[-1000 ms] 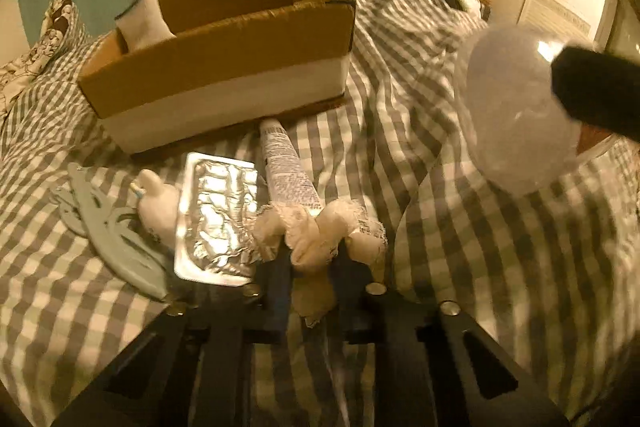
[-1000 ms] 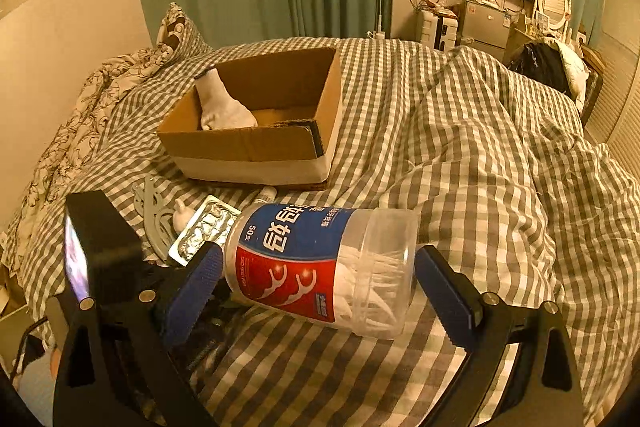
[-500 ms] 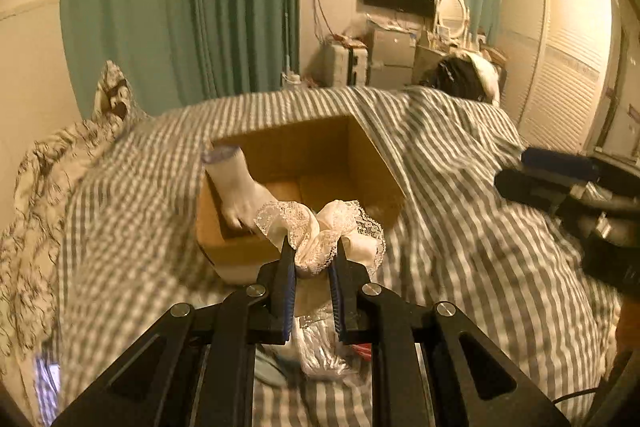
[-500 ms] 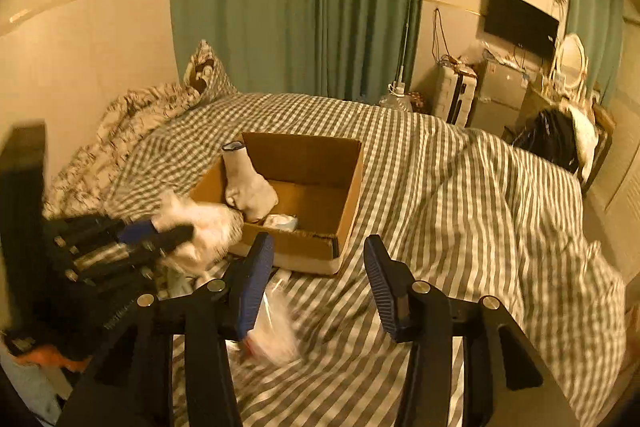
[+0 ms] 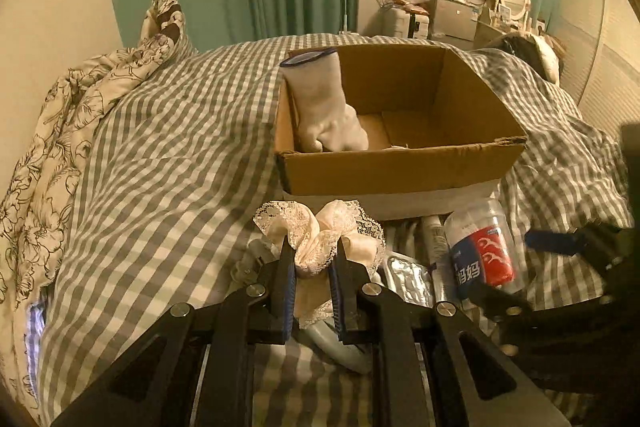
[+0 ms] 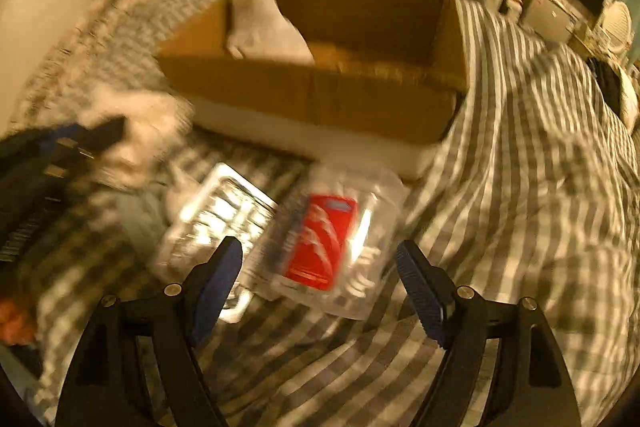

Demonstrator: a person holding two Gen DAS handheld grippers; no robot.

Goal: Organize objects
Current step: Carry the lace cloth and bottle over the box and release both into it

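Lace cloth (image 5: 320, 247) clenched in left claw (image 5: 313, 269) — carry clear over box (image 5: 400, 163) rim before release; right claw (image 6: 320, 263) opening, empty, around bottle (image 6: 326, 243).

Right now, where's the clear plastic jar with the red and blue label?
The clear plastic jar lies on the checked bedspread, before the cardboard box, beside the foil blister pack.
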